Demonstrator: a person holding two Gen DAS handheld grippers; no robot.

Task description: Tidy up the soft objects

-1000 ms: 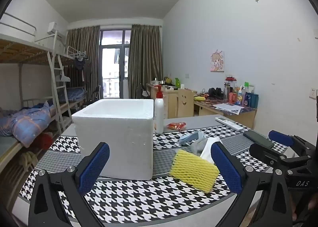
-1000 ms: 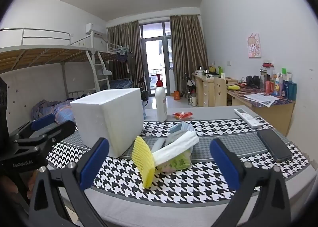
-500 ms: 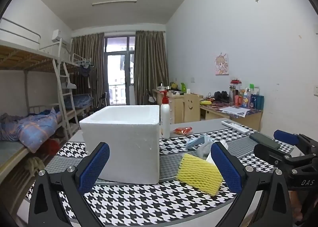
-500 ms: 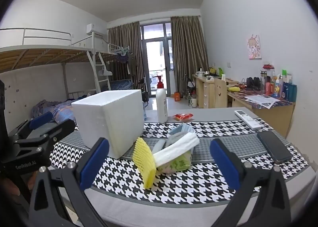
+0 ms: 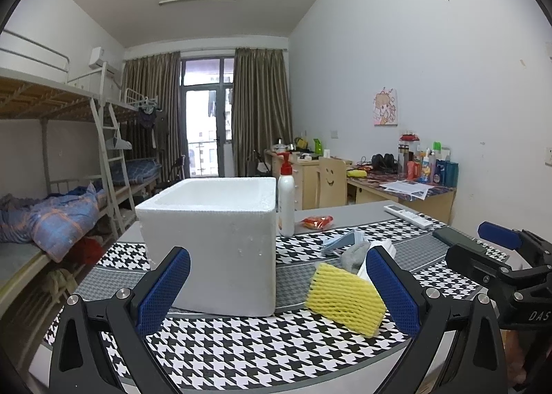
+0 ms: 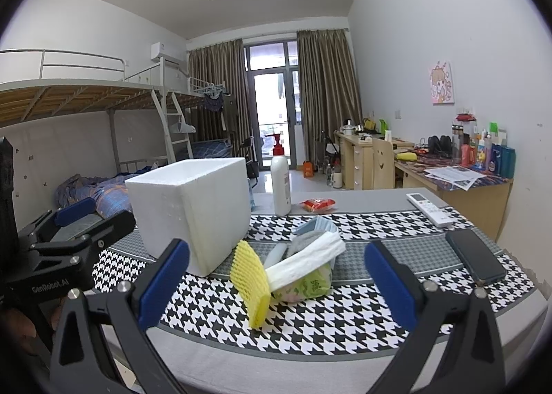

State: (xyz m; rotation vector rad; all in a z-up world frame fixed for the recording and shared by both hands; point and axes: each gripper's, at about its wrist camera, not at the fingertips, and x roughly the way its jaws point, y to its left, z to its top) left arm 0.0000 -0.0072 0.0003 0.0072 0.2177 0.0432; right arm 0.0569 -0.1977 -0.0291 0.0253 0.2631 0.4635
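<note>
Both grippers, left [image 5: 276,287] & right [image 6: 276,280], gape wide, empty; soft pile w/ yellow foam net [image 6: 251,287] sits right of foam box [image 6: 193,207]; pinch net mid-body, gently.

The room has white walls [image 5: 396,49] and a long light [image 5: 197,0] on the ceiling. Brown curtains [image 5: 260,111] hang beside a glass door [image 5: 203,138]. A bunk bed [image 5: 51,152] with a ladder [image 5: 110,159] stands left. A wooden desk [image 6: 459,194] stands right.
</note>
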